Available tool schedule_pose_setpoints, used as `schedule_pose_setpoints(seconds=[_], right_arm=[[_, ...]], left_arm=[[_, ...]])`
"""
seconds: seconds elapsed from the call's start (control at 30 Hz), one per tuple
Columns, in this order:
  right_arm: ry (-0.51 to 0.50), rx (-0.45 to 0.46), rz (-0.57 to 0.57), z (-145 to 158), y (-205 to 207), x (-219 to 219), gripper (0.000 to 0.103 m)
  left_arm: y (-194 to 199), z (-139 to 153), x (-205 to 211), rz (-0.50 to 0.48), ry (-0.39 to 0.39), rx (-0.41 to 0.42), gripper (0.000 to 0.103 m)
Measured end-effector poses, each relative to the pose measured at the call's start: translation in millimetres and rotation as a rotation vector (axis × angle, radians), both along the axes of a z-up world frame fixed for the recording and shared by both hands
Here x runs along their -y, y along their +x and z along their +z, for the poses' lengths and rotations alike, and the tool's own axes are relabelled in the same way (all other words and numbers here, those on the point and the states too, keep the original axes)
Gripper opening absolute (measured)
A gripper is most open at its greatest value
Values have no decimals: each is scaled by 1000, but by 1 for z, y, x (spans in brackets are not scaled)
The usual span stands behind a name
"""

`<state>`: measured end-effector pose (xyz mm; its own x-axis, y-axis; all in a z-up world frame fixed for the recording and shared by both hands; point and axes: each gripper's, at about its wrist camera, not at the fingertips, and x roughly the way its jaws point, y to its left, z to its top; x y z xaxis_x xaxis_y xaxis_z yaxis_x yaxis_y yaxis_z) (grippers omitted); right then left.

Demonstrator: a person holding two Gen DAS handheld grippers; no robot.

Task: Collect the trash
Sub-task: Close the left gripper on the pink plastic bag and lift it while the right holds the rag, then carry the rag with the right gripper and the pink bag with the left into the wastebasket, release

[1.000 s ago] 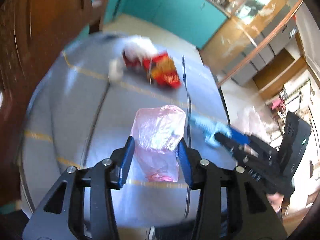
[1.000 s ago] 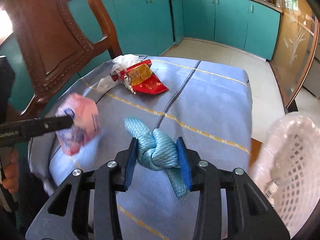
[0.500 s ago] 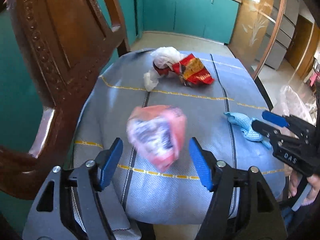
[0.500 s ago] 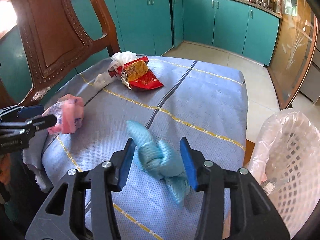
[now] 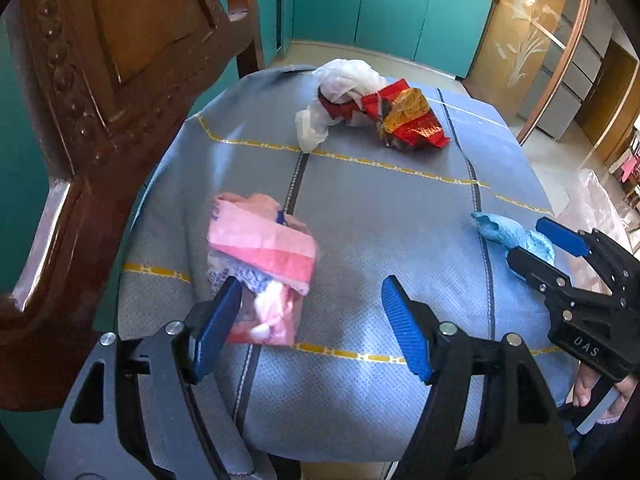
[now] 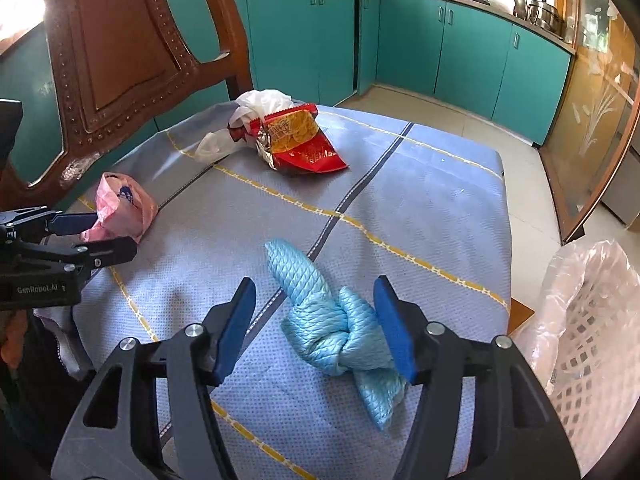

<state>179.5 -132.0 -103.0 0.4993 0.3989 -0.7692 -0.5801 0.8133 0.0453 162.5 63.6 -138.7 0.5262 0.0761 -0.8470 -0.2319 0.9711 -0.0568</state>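
Observation:
A crumpled pink plastic bag lies on the blue tablecloth. My left gripper is still opening: the bag leans against the left finger, and the right pad stands well clear of it. A knotted light-blue bundle lies on the cloth between the fingers of my right gripper, which is also opening. The bundle rests by the right pad and there is a gap at the left pad. A red snack wrapper and a white plastic bag sit together at the far end.
A white lattice bin with a pale pink liner stands off the table's right edge. A carved wooden chair back rises at the left. Teal cabinets line the far wall. A hand holds the right gripper.
Both grippers have opened and let go. The pink bag and the blue bundle, held a second ago, now lie on the cloth. The left wrist view has swung.

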Motion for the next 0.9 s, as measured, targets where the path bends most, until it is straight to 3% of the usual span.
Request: schedule_pose_setpoints(seconds=[0.3,0.43,0.5,0.53,0.7,0.9], right_arm=[[-39,24,-19,-7,3,-6,61],[-67,54,-35,-10,3,-9,59],[-66,49,-26,-10,3,-9,43],[-73,57,-28,-10,2,-10,40],[-50,61,-39,-7,3,-5,35],[-27,97,-58,5,-2,0,35]], left_arm=[[16,-3,-6,22,17,15,73],[18,-5,-2,6,50,17,48],[16,-5,0,4,56,29,44],[16,-4,1,1,56,35,41],[8,6,3,-5,44,81,39],[-6,33,17,-28,89,158,39]])
